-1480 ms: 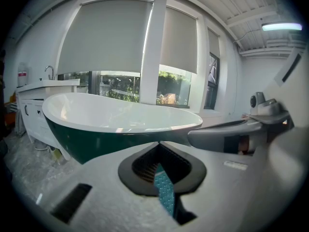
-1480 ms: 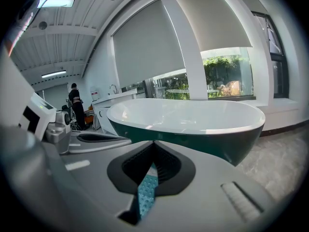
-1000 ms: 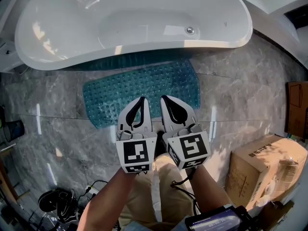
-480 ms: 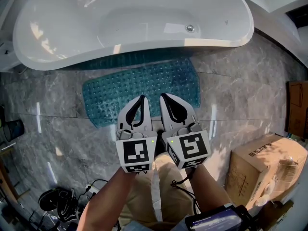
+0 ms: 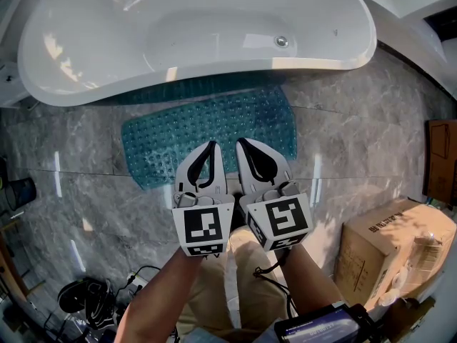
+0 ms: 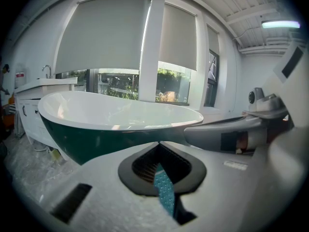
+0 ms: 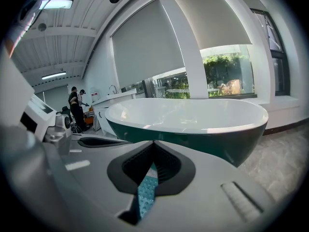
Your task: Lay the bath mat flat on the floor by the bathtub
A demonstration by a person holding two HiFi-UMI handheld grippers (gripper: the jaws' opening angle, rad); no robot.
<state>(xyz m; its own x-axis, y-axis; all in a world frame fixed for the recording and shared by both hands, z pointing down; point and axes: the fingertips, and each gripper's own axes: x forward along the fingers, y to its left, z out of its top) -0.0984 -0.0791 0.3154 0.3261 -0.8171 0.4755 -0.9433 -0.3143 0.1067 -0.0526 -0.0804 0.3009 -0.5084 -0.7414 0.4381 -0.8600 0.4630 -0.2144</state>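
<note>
Beside the bathtub (image 5: 214, 72), the bath mat (image 5: 207, 128) lies lengthwise along it.

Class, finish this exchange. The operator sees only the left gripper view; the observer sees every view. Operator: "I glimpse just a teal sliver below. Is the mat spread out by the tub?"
Observer: Yes. From the head view, the teal studded rubber bath mat lies flat on the grey marble floor, alongside the white oval bathtub.
Operator: Is the right hand-held gripper holding anything?
Observer: No. Its jaws are together, with nothing between them.
Operator: Anything on the floor at the right?
Observer: A brown cardboard box stands there, apart from the mat.
</note>
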